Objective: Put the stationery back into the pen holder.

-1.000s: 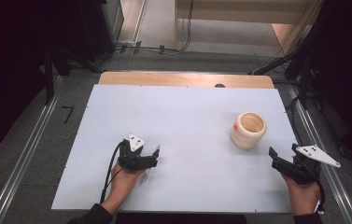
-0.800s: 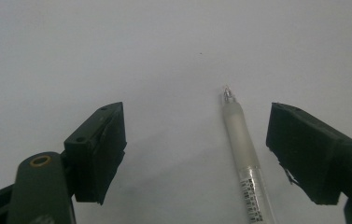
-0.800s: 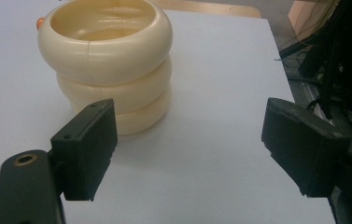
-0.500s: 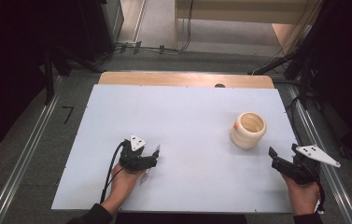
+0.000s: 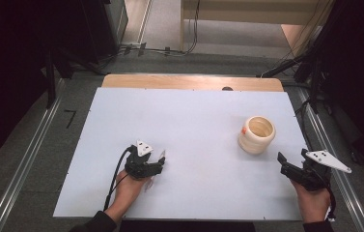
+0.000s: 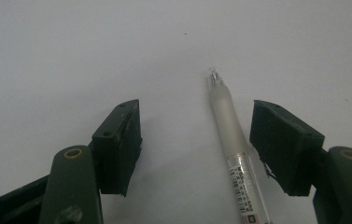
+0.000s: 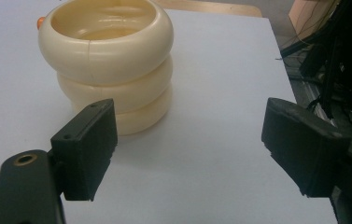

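**Left jaws closing around a pen near the tabletop's near edge**

At the near edge of the tabletop (image 5: 194,121), toward its left half, the left gripper (image 6: 197,140) sits low over the white surface with a frosted pen (image 6: 232,149) lying between its jaws. The jaws have just been closing, yet both pads stand clear of the pen, which lies closer to the right pad, its tip pointing away from the hand. In the high view the left gripper (image 5: 159,162) rests in the person's left hand (image 5: 126,191). Near the near right corner, the right gripper (image 5: 286,166) hangs with its jaws wide apart and nothing between them. Farther off, toward the right edge, a cream ribbed cup (image 5: 257,135) stands upright, apart from the right gripper.
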A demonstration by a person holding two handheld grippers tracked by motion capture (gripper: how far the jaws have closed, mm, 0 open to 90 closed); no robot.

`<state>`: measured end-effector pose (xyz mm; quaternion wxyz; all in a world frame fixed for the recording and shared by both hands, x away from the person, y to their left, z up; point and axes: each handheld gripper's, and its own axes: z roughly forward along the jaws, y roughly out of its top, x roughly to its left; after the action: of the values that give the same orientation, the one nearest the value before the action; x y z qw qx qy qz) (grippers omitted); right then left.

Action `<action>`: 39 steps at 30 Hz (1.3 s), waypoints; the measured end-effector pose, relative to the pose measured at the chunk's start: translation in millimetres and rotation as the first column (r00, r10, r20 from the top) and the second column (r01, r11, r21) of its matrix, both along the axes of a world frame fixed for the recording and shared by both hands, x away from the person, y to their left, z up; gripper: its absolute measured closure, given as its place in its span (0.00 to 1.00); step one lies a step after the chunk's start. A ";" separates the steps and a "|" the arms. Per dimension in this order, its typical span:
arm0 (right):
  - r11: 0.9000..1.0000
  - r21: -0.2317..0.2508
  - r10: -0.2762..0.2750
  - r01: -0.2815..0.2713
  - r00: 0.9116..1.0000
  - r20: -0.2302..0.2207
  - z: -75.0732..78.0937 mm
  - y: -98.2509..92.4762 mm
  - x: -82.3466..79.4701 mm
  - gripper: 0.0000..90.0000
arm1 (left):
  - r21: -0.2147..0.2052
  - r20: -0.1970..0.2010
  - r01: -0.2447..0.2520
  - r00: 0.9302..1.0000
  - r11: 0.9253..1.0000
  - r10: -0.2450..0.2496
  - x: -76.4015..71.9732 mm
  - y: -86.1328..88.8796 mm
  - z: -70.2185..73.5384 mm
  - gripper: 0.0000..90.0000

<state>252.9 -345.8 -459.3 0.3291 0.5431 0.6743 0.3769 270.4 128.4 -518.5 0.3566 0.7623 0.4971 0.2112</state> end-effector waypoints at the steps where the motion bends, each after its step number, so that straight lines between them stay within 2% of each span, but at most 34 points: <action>1: 1.000 -0.002 0.001 -0.001 1.000 0.001 -0.1 -0.1 0.1 0.19 | 0.000 -0.001 0.000 1.000 1.000 0.000 0.0 0.2 0.1 0.39; 5: 1.000 0.000 0.000 0.000 1.000 -0.002 -0.2 0.3 0.2 0.19 | 0.009 0.005 -0.005 1.000 1.000 0.005 -0.6 0.2 -0.1 0.44; 11: 1.000 0.001 -0.001 0.001 1.000 -0.003 -0.1 0.6 0.1 0.19 | 0.031 0.010 0.021 1.000 0.999 -0.021 -2.5 -1.8 0.2 0.52; 24: 1.000 -0.002 -0.001 0.001 1.000 -0.003 -0.1 0.9 0.0 0.19 | 0.028 0.026 0.058 0.998 0.998 -0.058 -4.7 -5.6 -1.0 0.73; 30: 1.000 -0.002 -0.002 0.002 1.000 -0.004 -0.1 1.1 -0.1 0.19 | 0.025 0.021 0.062 0.998 0.998 -0.063 -4.1 -5.0 -1.0 0.78; 36: 1.000 -0.003 0.000 0.000 1.000 -0.003 -0.2 0.9 -0.2 0.19 | 0.019 0.020 0.068 0.997 0.998 -0.068 -4.5 -5.8 -1.5 0.87; 39: 1.000 -0.001 -0.001 0.001 1.000 -0.005 -0.2 1.4 -0.3 0.19 | 0.019 0.018 0.073 0.997 0.997 -0.074 -4.2 -5.1 -1.4 0.87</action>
<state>252.5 -344.4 -459.5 0.3277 0.5441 0.6751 0.3751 266.2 123.2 -519.8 0.3616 0.7814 0.4634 0.2097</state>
